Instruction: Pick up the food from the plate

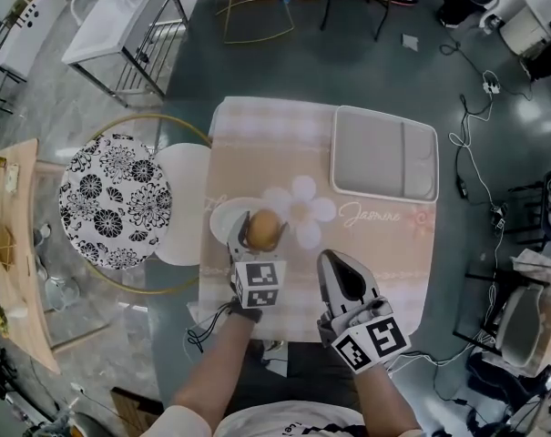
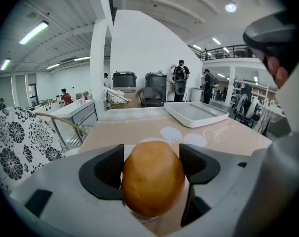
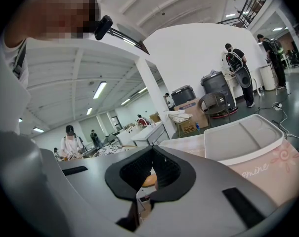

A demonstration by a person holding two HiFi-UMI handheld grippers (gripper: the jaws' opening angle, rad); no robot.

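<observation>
Smooth, round golden bun (image 2: 151, 179) sat on the white plate (image 1: 222, 218) between the left gripper's (image 1: 258, 234) wide jaws, seemingly unpressed. The right gripper (image 3: 151, 157) was closed and empty.

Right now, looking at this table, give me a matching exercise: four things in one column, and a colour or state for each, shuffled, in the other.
Column one:
1. bread roll
2. white tray
3. left hand-held gripper
4. right hand-held gripper

Column two:
A. jaws together
B. golden brown
C. empty, two compartments
D. jaws wide apart

Pairs: 1-B, 2-C, 3-D, 4-A
</observation>
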